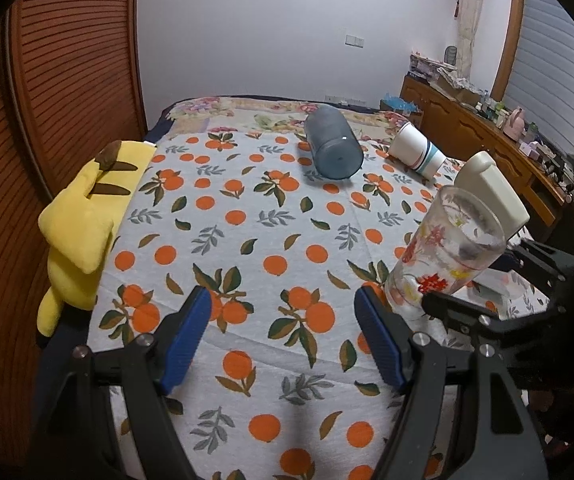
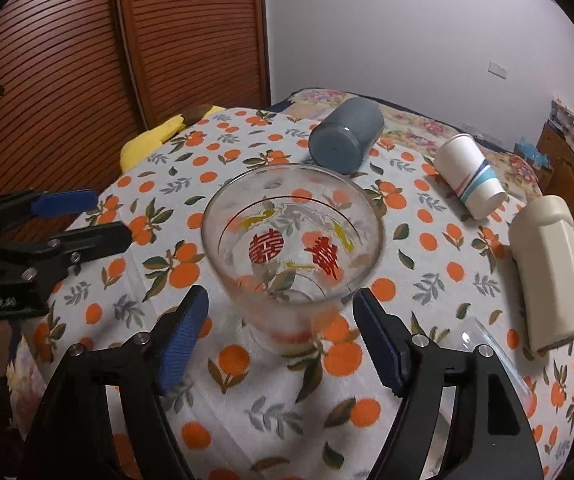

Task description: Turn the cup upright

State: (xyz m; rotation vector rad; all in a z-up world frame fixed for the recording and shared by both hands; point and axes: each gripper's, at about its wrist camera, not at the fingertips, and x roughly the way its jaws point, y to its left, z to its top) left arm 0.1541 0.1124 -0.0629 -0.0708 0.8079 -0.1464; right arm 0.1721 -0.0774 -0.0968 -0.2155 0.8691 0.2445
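Note:
A clear glass cup with red and yellow prints (image 2: 293, 248) stands mouth up on the orange-patterned cloth, its base between the open fingers of my right gripper (image 2: 281, 340), with gaps on both sides. In the left wrist view the same glass (image 1: 443, 256) looks tilted at the right, with the right gripper's black fingers (image 1: 459, 312) around its base. My left gripper (image 1: 283, 340) is open and empty over the cloth, left of the glass. It also shows in the right wrist view (image 2: 67, 220) at the left edge.
A grey-blue plastic cup (image 2: 345, 138) lies on its side at the back. A white paper cup with blue stripes (image 2: 469, 174) lies on its side right of it. A cream bottle (image 2: 549, 268) lies at the right. A yellow plush toy (image 1: 83, 224) sits at the table's left edge.

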